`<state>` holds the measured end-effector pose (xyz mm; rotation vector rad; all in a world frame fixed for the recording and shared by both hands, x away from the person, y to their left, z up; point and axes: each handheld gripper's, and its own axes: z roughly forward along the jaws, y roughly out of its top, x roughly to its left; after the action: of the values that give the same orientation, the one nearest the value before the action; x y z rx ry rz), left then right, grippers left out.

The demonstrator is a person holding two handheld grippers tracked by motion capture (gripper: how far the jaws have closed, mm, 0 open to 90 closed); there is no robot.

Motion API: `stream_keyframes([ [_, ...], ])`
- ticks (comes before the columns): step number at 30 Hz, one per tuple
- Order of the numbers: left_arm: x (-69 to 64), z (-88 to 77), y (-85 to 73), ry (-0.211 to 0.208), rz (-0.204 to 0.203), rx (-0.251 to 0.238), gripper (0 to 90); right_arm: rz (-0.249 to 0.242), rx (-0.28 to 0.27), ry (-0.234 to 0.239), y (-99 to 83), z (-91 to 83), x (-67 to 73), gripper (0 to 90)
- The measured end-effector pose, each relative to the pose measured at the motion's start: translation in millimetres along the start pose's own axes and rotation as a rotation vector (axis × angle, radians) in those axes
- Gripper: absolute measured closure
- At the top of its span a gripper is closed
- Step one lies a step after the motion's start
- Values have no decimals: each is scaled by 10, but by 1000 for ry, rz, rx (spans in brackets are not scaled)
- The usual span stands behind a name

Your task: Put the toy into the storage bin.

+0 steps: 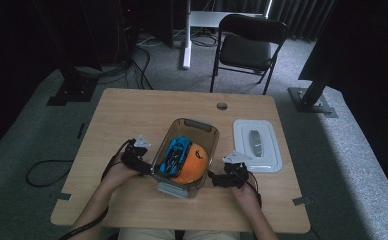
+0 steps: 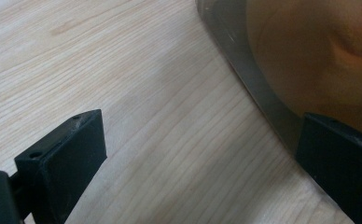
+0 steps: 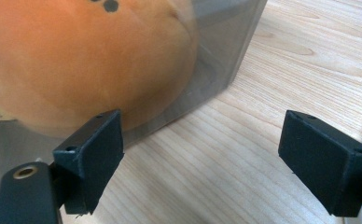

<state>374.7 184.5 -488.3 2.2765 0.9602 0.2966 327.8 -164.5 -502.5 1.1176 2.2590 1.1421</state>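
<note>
A clear plastic bin (image 1: 198, 128) stands mid-table, holding a blue toy car (image 1: 175, 154) and an orange plush toy (image 1: 193, 164). My left gripper (image 1: 151, 171) is open beside the bin's left wall, low on the table. In the left gripper view the left gripper (image 2: 202, 158) has its jaws wide apart, with the bin's wall (image 2: 244, 70) by the right jaw. My right gripper (image 1: 213, 178) is open at the bin's right near corner. The right gripper view shows the right gripper (image 3: 207, 158) jaws spread over bare wood, the orange plush toy (image 3: 76, 60) behind the bin wall.
The bin's white lid (image 1: 256, 145) lies flat to the right of the bin, close to my right gripper. The wooden table (image 1: 127, 112) has a cable hole (image 1: 222, 106) at the back. A black folding chair (image 1: 249, 45) stands beyond the table.
</note>
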Motion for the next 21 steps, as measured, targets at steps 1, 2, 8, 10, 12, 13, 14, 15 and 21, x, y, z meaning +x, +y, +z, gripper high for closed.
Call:
stream_keyframes([
  [1,-9,-1,-7,4,-1,-2,28,-3,2,-5,2,2,1,135],
  [2,-22,-3,-15,8,-1,-2,28,-1,3,-10,3,1,2,135],
  [8,-118,-24,-40,31,9,-16,28,1,-1,-20,-12,-12,-18,136],
  [10,-157,-27,-37,28,11,-14,28,-1,-3,-22,-19,-34,-26,138],
  [12,-207,-29,-32,30,25,-15,28,-7,-9,-21,-26,-72,-32,138],
  [13,-232,-27,-29,27,29,-14,28,-8,-17,-24,-29,-100,-37,137],
  [14,-260,-26,-27,24,34,-15,27,-10,-26,-26,-30,-132,-45,136],
  [15,-286,-24,-26,19,44,-15,27,-15,-32,-29,-28,-168,-59,132],
  [21,-418,-15,-18,17,65,-17,26,50,-29,-119,-21,-416,-268,117],
])
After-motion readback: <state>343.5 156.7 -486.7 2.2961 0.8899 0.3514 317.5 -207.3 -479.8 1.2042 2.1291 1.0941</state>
